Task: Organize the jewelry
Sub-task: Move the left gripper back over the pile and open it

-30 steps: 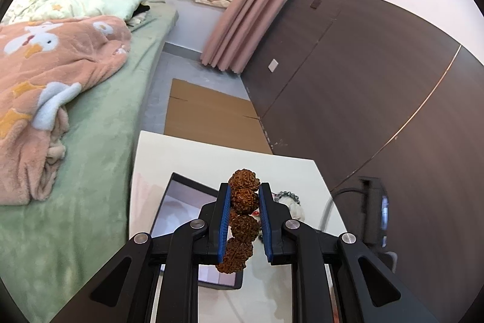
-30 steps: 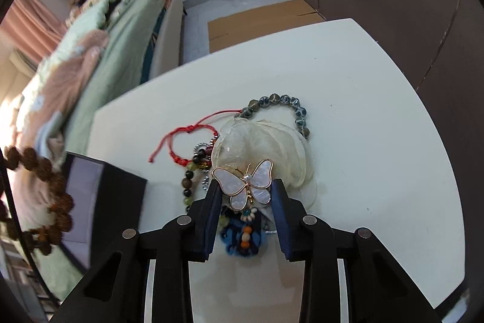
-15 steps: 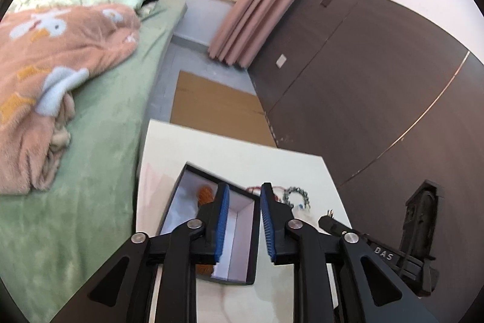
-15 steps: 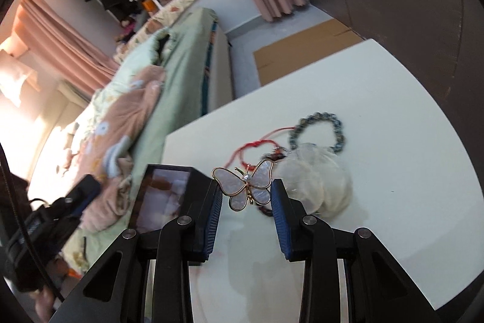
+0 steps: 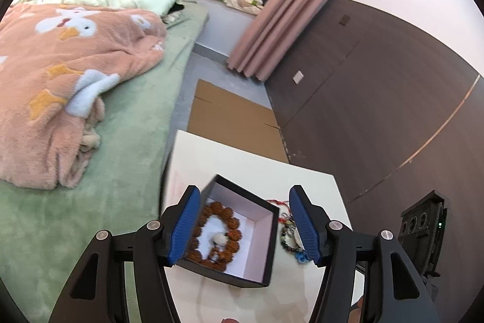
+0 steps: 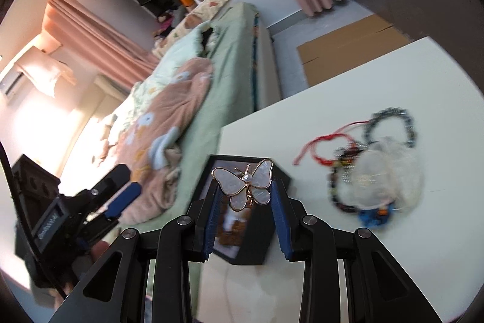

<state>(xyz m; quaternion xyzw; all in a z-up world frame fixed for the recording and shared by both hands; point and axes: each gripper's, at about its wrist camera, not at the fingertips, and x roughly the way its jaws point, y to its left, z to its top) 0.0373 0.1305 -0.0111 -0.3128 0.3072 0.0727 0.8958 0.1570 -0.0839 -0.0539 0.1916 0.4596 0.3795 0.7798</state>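
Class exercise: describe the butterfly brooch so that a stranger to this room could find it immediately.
Start at the white table beside the green bed. Above its black box, the right claw pinches the butterfly brooch. Unlike the beaded bracelets, it has pearly gold-edged wings.

Green bed [image 5: 127,123], peach blanket [image 5: 60,74], pink curtain [image 5: 272,20]

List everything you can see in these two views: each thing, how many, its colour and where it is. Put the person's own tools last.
box: one, black, white inside, on the table.
seed bracelet: one, brown, inside the box.
butterfly brooch: one, pearly with gold edge, between the right tongs' pads.
jewelry pile: red cord, dark bead bracelets, sheer white pouch, on the table.
table: one, white.
bed: one, green, pink blanket.
cardboard: brown, on the floor.
left tongs: blue pads, just opened, over the box.
right tongs: blue pads, gripping the brooch.
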